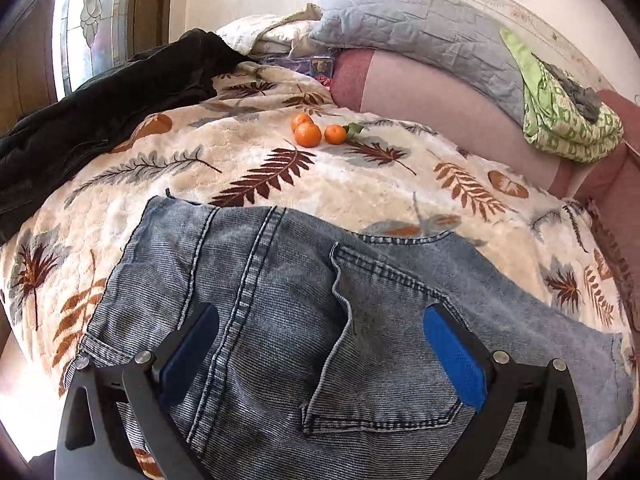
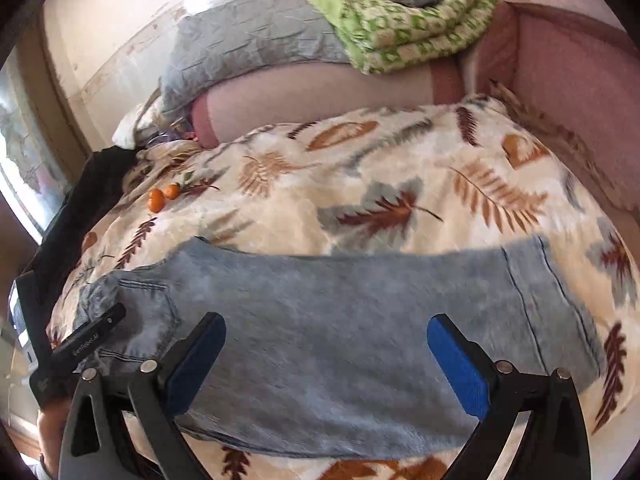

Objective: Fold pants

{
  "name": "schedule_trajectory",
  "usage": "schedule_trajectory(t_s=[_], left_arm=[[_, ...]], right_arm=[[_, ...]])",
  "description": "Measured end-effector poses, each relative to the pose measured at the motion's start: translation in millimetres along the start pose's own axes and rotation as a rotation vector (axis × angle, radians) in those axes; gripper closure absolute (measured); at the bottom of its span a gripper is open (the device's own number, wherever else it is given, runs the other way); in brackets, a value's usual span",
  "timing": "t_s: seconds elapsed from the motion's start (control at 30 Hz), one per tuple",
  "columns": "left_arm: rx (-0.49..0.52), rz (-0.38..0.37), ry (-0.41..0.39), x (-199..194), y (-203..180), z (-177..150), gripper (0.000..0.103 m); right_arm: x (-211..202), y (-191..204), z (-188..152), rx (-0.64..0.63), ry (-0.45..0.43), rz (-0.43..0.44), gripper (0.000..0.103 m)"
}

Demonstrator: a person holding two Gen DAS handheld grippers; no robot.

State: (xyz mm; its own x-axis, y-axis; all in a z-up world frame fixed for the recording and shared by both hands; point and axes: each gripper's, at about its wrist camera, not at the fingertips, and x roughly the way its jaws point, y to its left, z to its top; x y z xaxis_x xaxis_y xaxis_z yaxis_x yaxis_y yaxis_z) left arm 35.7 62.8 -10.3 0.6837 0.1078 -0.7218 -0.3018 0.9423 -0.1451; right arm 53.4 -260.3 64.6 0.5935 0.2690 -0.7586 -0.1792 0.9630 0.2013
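Note:
Light blue denim pants (image 1: 280, 312) lie flat on a leaf-patterned blanket (image 1: 256, 160), seat and back pocket (image 1: 384, 360) upward. My left gripper (image 1: 320, 320) hovers open over the seat, one blue pad on each side of the pocket, nothing between them. In the right wrist view the pants (image 2: 340, 332) stretch sideways, with the hem end (image 2: 548, 280) at the right. Over the legs my right gripper (image 2: 326, 328) is open and holds nothing. The left gripper (image 2: 88, 332) shows at the left edge of that view, above the waist end.
Three tangerines (image 1: 310, 130) sit on the blanket behind the pants. A dark garment (image 1: 100, 108) lies at the left, a grey pillow (image 1: 412, 28) and a green patterned quilt (image 1: 564, 120) at the back, with pink sofa cushions (image 2: 572, 88) to the right.

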Motion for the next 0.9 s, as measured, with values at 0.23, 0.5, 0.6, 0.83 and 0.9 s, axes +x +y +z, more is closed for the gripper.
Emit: schedule_trajectory(t_s=[0.23,0.5,0.6,0.83,0.9], left_arm=[[-0.054,-0.051,0.110,16.1,9.0,-3.4,0.001],[-0.110,-0.097,0.127,18.6,19.9,2.4,0.001],[-0.132,-0.105,0.131,19.5,22.8,4.6,0.001],[-0.150,-0.120,0.137,19.9,26.0,5.8,0.001],[-0.153,-0.119,0.136,19.9,26.7,5.6,0.001]], right_arm=[[112.5,90.5,70.8,-0.166,0.315,0.180,0.008],[195.9,128.9,71.8,-0.203,0.478,0.143,0.057],[209.8,138.7,72.9,-0.254,0.510,0.105,0.057],[227.8,146.1,71.1,-0.340,0.537,0.031,0.069],[229.3,145.8,72.8,-0.346,0.534,0.034,0.069]])
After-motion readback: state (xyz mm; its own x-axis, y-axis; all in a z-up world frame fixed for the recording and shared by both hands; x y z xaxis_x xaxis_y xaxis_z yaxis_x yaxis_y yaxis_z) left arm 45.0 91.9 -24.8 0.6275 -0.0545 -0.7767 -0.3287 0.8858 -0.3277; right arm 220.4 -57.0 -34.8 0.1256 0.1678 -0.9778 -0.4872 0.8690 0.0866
